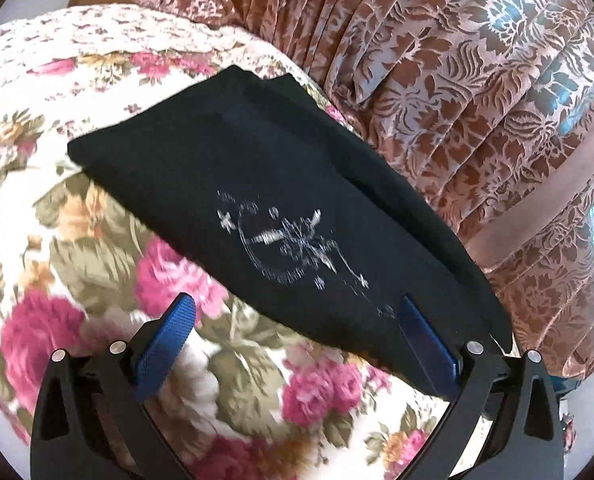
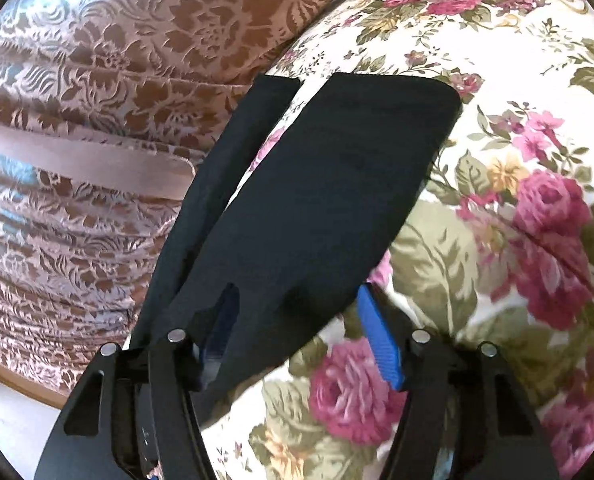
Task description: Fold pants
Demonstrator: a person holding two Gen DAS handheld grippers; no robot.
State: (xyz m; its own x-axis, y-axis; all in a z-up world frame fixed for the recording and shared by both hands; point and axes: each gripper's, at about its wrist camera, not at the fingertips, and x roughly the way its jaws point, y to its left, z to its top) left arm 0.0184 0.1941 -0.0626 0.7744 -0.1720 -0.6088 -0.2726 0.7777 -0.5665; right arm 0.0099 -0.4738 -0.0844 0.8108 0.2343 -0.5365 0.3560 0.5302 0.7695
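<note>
The black pants (image 1: 233, 168) lie on a floral bedspread (image 1: 57, 216), with a white embroidered motif (image 1: 289, 240) facing up. My left gripper (image 1: 297, 320) is open at the near edge of the pants; its right finger (image 1: 425, 340) is against the cloth and its left finger (image 1: 169, 340) is over the bedspread. In the right wrist view the pants (image 2: 329, 184) stretch away from me with the two legs parted at the far end. My right gripper (image 2: 297, 320) is open, its jaws standing on either side of the near end of the cloth.
A brown and pink patterned curtain (image 1: 457, 80) hangs just beyond the bed edge, also in the right wrist view (image 2: 97, 80). A wooden floor strip (image 2: 17, 384) shows at lower left. The bedspread (image 2: 517, 160) extends to the right.
</note>
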